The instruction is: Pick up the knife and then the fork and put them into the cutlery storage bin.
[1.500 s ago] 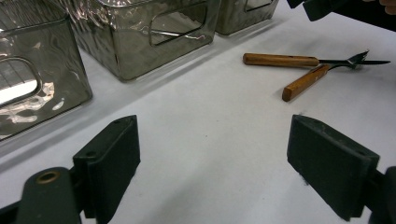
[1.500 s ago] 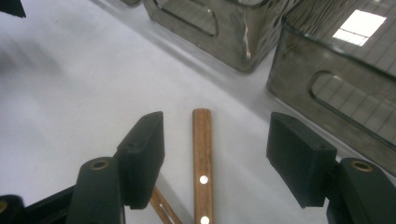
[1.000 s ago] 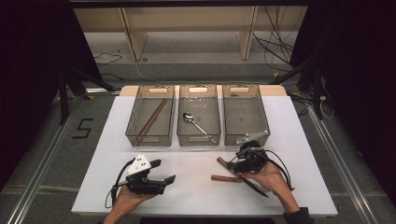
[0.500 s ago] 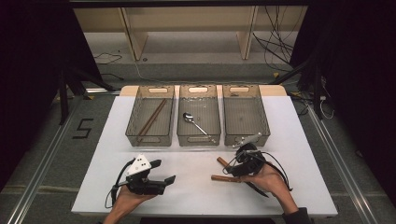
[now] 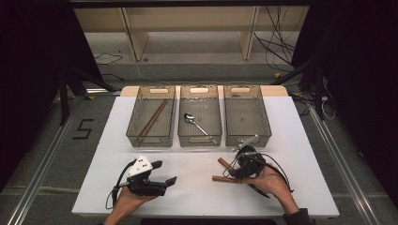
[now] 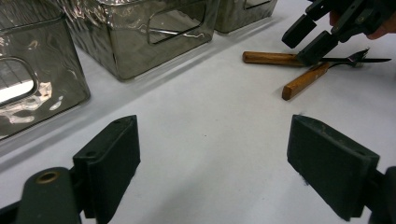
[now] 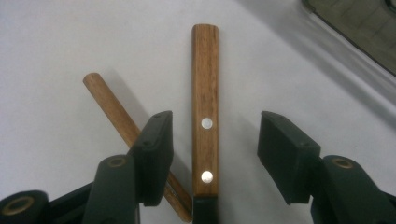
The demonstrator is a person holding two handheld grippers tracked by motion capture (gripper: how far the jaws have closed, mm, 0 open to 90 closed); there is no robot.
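Right gripper: jaws just closing, still apart astride riveted wooden handle; pickup imminent.
Left gripper: jaws wide apart, idle.

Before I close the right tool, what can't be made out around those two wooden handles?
- Riveted handle: business end cut off by the bottom edge, right gripper view.
- Round handle: lower end hidden behind the right tool jaw.
- High view: right tool covers both handles; which piece is which is too small.

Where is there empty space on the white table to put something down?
Bare patches: between the left hand-held gripper and the wooden-handled utensils, and left of the chopstick bin. It is crowded around the right hand-held gripper and along the row of bins.
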